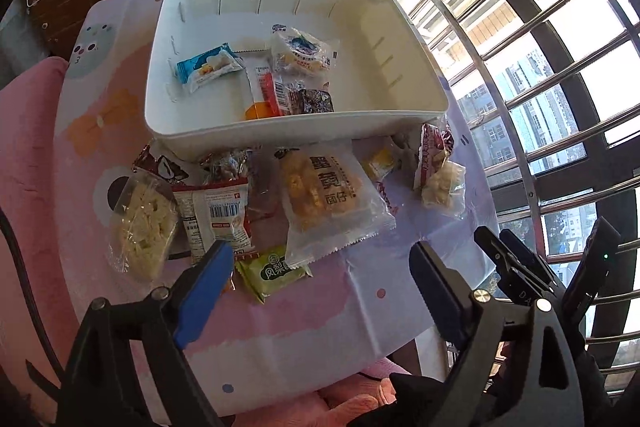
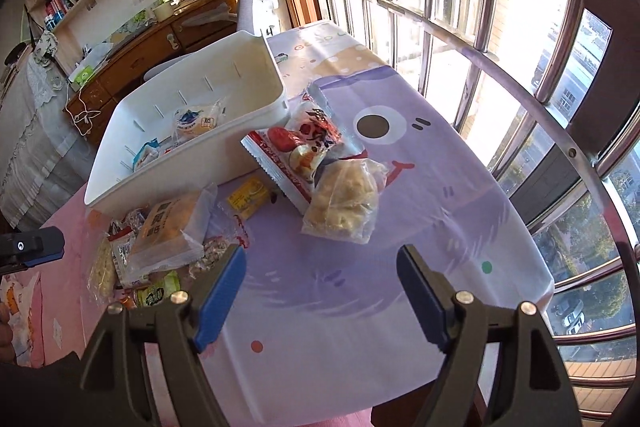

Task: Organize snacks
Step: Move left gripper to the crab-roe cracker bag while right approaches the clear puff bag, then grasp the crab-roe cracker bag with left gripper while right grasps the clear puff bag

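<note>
White plastic bin (image 1: 192, 115) sits toward the table's far edge holding about five snack packets; roughly eight more lie loose on the tablecloth (image 1: 328, 311) just beside its near wall, so by my judgement the sorting is under halfway. The left gripper (image 1: 320, 291) hangs over them, jaws spread, holding nothing. From the right wrist, the right gripper (image 2: 320, 291) is likewise agape and empty, nearest a pale pastry packet (image 2: 344, 203) beside the bin's corner.

White bin (image 1: 192, 131), pink-and-lilac cartoon-printed tablecloth (image 2: 420, 227), blue-padded tools.
</note>
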A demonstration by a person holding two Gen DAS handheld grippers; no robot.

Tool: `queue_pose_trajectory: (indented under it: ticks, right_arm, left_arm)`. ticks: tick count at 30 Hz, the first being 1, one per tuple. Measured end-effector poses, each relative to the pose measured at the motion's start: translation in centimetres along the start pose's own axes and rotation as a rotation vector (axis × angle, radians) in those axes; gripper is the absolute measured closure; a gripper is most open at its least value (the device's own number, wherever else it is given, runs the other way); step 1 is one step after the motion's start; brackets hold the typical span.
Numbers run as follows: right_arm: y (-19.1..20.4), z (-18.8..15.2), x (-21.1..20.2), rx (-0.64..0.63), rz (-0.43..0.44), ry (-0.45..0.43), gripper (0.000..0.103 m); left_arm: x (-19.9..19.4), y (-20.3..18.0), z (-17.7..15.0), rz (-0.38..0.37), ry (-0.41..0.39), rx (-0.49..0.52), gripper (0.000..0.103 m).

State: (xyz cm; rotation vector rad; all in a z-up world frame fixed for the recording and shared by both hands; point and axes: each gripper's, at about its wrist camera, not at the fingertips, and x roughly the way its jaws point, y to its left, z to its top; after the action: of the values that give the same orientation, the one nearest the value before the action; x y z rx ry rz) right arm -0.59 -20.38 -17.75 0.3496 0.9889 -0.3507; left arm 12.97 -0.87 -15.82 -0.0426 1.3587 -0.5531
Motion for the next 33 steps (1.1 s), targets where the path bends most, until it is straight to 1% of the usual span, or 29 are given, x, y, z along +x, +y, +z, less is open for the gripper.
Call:
queue_pose_trajectory:
  ticks: [7, 13, 18, 27, 30, 33]
  right_arm:
    - [-1.2, 1.7, 3.5, -0.004, 0.000, 0.061, 0.025]
    - [-1.3, 3.1, 6.6, -0.058, 0.018, 0.122, 0.025]
    - [-1.4, 4.1, 9.0, -0.113, 0.037, 0.179, 0.025]
    - [-0.8, 4.8, 11.2, -0.248, 0.061, 0.217, 0.025]
    - [-0.2, 5.0, 11.5, -0.307, 0.064, 0.222, 0.025]
    - [0.4, 4.9, 11.8, -0.377, 0.061, 0.226, 0.025]
  left_arm:
    - [3.6, -1.1, 1.6, 0.076, 0.093, -0.047, 0.013]
    - [6.5, -1.9, 3.2, 0.125, 0.156, -0.076, 0.011]
    - [9.0, -2.7, 4.5, 0.182, 0.210, -0.085, 0.010]
    - [12.7, -3.7, 6.0, 0.241, 0.275, -0.111, 0.010]
    - [13.8, -4.0, 6.5, 0.284, 0.284, -0.119, 0.010]
    - [14.8, -4.0, 7.1, 0.311, 0.294, -0.144, 0.010]
